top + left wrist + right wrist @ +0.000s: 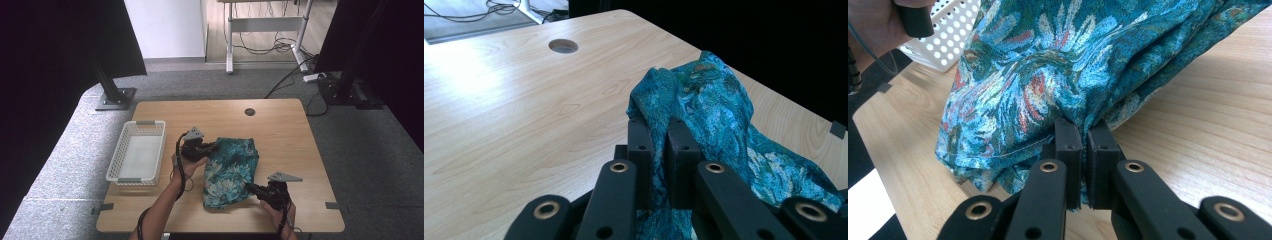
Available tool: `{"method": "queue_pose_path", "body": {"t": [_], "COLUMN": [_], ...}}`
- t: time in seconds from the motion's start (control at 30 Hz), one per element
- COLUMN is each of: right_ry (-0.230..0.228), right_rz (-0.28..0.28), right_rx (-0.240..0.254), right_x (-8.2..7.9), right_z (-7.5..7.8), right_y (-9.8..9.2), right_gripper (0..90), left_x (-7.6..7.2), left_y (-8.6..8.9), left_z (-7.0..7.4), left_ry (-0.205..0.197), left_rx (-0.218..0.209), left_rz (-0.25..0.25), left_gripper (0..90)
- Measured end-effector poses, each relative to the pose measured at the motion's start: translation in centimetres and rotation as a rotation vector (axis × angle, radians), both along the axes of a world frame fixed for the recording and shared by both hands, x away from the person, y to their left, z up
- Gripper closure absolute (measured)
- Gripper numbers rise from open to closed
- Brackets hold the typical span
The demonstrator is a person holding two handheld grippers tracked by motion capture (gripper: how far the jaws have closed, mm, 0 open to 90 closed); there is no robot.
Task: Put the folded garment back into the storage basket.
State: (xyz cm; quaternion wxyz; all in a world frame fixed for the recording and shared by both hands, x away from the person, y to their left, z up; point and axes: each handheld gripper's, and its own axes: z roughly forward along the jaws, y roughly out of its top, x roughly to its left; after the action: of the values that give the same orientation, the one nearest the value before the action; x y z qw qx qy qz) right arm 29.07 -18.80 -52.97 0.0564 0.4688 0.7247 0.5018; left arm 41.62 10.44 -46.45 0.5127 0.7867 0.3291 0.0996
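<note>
We see teal floral cloth (230, 171) at centre of surface (280, 130). Left gripper (212, 146) pinches its 10 o'clock edge, right gripper (248, 187) its 5 o'clock corner, both clamped tight. We judge: folding step; next, carry one edge across. White basket (136, 151) at 9 o'clock.

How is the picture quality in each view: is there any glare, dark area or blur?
High view: dark curtains at both sides swallow detail; the table is evenly lit and the teal cloth fairly sharp but small. Left gripper view: strong glare whitens the tabletop at upper left; the far right is black. Right gripper view: the cloth's weave is crisp, while the white basket looks soft.
</note>
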Motion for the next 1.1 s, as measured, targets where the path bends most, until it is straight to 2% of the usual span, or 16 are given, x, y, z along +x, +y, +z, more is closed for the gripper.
{"method": "queue_pose_path", "body": {"t": [0.3,0.53,0.93,1.1], "right_ry": [-0.008,-0.008,-0.021,-0.029], "right_rz": [0.008,0.014,0.031,0.033], "right_rx": [-0.001,0.016,0.043,0.035], "right_x": [0.2,0.3,0.4,0.4], "right_z": [0.6,0.6,1.6,1.8], "right_y": [0.7,0.9,1.3,1.5], "right_gripper": [86.0,86.0,86.0,86.0], "left_x": [-0.2,-0.3,-0.5,-0.7], "left_y": [0.8,1.1,1.6,1.8], "left_z": [0.7,0.9,2.5,2.7], "left_ry": [-0.011,-0.013,-0.038,-0.043], "left_rx": [-0.009,-0.005,-0.002,-0.004], "left_rz": [0.009,0.013,0.017,0.02], "left_gripper": [82.6,82.6,82.7,82.7]}}
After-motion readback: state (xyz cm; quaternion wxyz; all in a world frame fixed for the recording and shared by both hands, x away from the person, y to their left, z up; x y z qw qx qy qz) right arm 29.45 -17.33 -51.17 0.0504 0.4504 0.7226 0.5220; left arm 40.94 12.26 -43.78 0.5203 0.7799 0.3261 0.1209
